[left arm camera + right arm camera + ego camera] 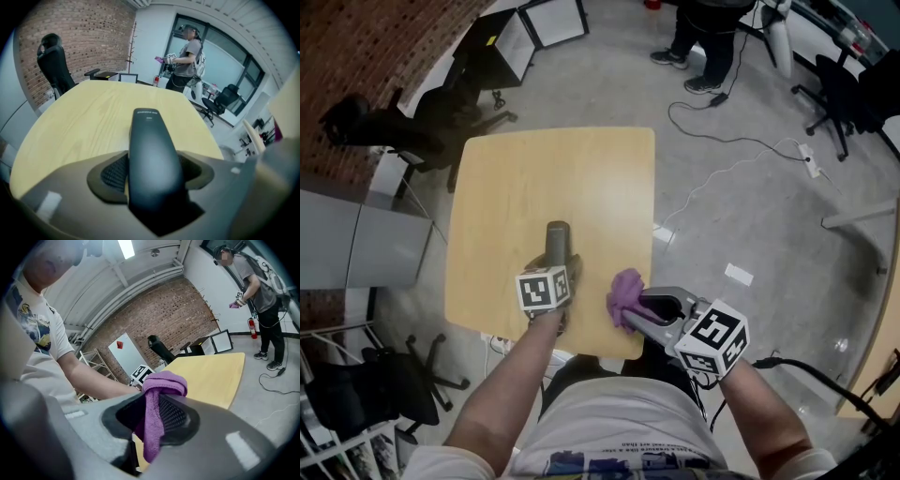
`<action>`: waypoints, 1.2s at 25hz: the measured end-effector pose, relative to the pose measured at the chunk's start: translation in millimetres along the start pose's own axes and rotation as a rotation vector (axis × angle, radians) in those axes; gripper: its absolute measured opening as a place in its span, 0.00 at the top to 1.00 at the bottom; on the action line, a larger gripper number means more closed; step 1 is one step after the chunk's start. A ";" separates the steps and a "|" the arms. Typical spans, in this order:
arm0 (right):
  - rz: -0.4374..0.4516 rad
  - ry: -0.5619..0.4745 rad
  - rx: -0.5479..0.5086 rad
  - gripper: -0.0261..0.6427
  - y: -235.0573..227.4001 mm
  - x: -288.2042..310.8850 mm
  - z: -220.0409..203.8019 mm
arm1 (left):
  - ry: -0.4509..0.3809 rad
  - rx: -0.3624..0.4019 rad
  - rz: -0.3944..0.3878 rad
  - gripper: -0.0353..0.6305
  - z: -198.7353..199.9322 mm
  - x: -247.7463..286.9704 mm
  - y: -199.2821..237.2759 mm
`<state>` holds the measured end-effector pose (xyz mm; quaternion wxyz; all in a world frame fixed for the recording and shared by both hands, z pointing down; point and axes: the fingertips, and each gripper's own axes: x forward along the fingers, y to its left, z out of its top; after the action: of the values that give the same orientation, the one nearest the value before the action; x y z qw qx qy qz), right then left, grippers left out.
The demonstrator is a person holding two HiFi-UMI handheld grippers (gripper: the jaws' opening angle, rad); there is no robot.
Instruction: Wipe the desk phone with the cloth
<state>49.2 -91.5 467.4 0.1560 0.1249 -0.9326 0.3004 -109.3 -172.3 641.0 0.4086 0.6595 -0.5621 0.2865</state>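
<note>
1. Table [516, 178], pale wood top. The only task item on it is the phone handset [556, 236], which sits toward the near edge and left of centre with its long axis running away from the person. No phone base is visible in any view.
2. Left gripper [555, 265] points steeply down over the near end of the handset. Its own view shows the jaws standing wide with the handset between them, running out along the jaw line. A thin strip of tabletop shows between one pad and the handset, so I judge that the pads are not pressing. Probable reason for this hold: it brackets the handset so it cannot slide or roll under a wiping stroke. Whether the handset rests fully on the table is not certain, though it appears to.
3. Cloth [625, 295], purple, sits just right of the handset, near it but apart, at the table's near edge. It is bunched into a wad ahead of the jaws with a tail hanging below. Probable reason: the wad makes a soft pad that meets the plastic before the jaws can.
4. Right gripper [645, 307] has its jaws narrow and pinched on the cloth. It is angled in toward the handset from the right. I judge that wiping contact has not yet been made.
</note>
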 end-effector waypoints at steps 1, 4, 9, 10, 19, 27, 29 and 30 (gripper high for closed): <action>0.001 0.001 -0.002 0.82 0.3 0.1 0.3 | -0.002 0.005 -0.003 0.45 1.2 -1.3 -0.3; 0.004 0.000 -0.004 0.82 0.6 0.0 1.2 | -0.005 0.031 -0.024 0.40 1.8 -3.3 -5.1; 0.005 -0.001 -0.044 0.82 3.3 3.0 1.5 | -0.047 0.055 -0.039 0.37 7.2 -20.0 -10.0; -0.001 0.002 -0.063 0.82 4.4 3.7 1.7 | -0.056 0.068 -0.045 0.37 8.6 -25.1 -11.5; -0.076 -0.026 -0.141 0.82 23.8 11.2 5.6 | -0.158 0.154 -0.179 0.33 10.2 -95.4 -18.2; -0.192 -0.028 -0.217 0.82 72.7 26.6 2.3 | -0.340 0.165 -0.424 0.39 -13.0 -206.4 -19.4; -0.232 -0.030 -0.236 0.82 95.5 35.5 -2.6 | -0.373 0.169 -0.462 0.45 -31.9 -236.9 -9.8; -0.249 -0.030 -0.252 0.82 108.5 41.3 -4.8 | -0.386 0.170 -0.474 0.49 -42.2 -251.1 -2.9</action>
<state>-23.2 -8.9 429.6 0.1926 0.2235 -0.9424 0.1575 -154.2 -8.4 451.3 0.2931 0.8463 -0.4338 0.0987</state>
